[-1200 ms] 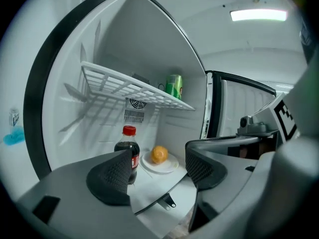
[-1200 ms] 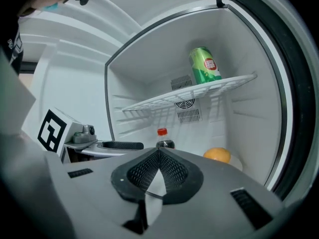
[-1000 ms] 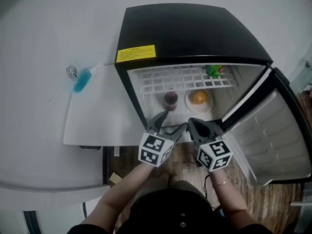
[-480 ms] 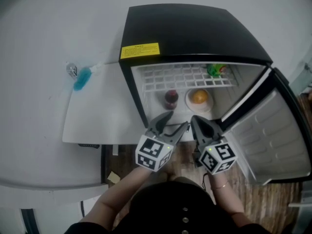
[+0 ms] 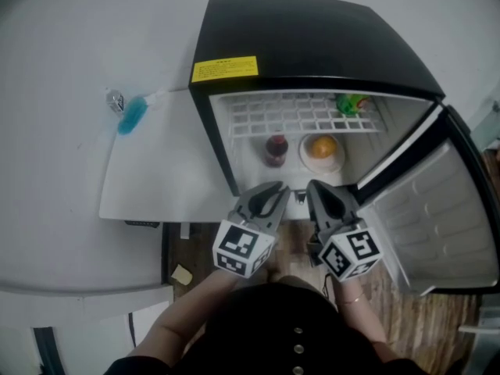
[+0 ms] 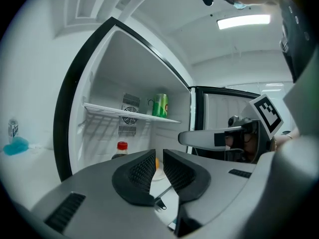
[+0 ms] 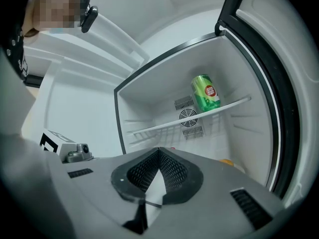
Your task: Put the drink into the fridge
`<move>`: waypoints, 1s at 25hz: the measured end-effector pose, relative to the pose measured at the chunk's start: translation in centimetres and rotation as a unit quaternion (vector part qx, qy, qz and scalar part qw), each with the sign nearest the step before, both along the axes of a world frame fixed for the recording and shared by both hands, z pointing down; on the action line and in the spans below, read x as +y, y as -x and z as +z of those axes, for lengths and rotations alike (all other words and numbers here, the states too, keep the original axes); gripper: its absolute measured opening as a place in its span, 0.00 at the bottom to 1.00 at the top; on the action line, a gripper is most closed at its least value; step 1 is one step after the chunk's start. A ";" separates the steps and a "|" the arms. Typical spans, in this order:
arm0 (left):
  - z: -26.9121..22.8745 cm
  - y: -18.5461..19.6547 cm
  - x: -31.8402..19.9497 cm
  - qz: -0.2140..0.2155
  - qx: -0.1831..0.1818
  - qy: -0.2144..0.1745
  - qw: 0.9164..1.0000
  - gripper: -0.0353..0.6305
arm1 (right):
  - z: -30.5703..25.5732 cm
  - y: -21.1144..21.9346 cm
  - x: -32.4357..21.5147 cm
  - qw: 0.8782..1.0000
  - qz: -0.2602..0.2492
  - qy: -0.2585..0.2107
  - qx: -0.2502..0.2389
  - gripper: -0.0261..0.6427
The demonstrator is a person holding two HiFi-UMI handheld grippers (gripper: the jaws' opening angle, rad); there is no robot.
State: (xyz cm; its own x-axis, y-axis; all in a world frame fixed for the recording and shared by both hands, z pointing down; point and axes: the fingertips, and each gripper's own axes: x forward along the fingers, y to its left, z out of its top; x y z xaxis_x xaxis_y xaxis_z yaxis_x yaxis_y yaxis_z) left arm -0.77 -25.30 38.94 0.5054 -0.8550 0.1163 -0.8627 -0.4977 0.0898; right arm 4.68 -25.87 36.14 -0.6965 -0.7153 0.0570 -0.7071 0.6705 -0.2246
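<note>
The drink [image 5: 275,150], a dark bottle with a red cap, stands upright on the floor of the fridge [image 5: 312,45], just beside the plate [image 5: 305,159] that carries an orange [image 5: 323,147]. I judge the placing done: the bottle sits well inside the opening, clear of the door's path. A green can [image 7: 205,92] stands on the wire shelf [image 5: 289,116] above it, at the far right.

My left hand-held gripper [image 6: 159,156] hangs in front of the opening, outside the cabinet. Its jaws have just been closing and now leave only a thin slit, with nothing between them. My right hand-held gripper [image 7: 158,150] is clenched, tips meeting, and it too holds nothing. I keep both low and near the front edge, apart from the bottle, so that I do not knock it over.

The door [image 5: 437,209] stands wide open to the right. Swinging it shut looks like what is left, and the right side is nearer to it.
</note>
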 end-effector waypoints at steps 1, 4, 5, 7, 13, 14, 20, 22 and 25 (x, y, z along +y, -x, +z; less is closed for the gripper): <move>-0.1 -0.1 0.0 -0.001 0.002 -0.003 1.000 0.12 | 0.1 0.1 0.0 1.000 0.000 0.002 -0.002 0.05; -0.1 0.0 0.1 -0.008 0.010 -0.002 1.000 0.08 | 0.2 0.2 0.2 1.000 0.000 0.003 -0.005 0.05; 0.0 -0.1 0.2 -0.009 0.011 0.000 1.000 0.07 | 0.2 0.1 0.1 1.000 0.001 0.003 -0.005 0.05; 0.3 -0.2 0.3 -0.007 0.010 0.005 1.000 0.06 | 0.3 0.0 0.1 1.000 0.003 0.004 -0.006 0.05; 0.5 -0.1 0.5 -0.010 0.015 0.012 1.000 0.06 | 1.4 0.4 0.7 1.000 -0.003 0.017 0.003 0.05; 0.6 -0.1 0.5 -0.011 0.019 0.015 1.000 0.06 | 1.6 0.4 0.8 1.000 -0.004 0.019 0.005 0.05; 1.3 0.2 0.7 -0.013 0.022 0.029 0.999 0.06 | 2.1 0.6 1.2 1.000 -0.011 0.022 0.014 0.05; 1.6 0.3 0.8 -0.014 0.021 0.034 0.999 0.06 | 2.2 0.8 1.3 1.000 -0.013 0.020 0.019 0.05; 1.9 0.2 1.0 -0.015 0.019 0.038 0.999 0.06 | 2.4 1.1 1.5 0.999 -0.018 0.019 0.026 0.05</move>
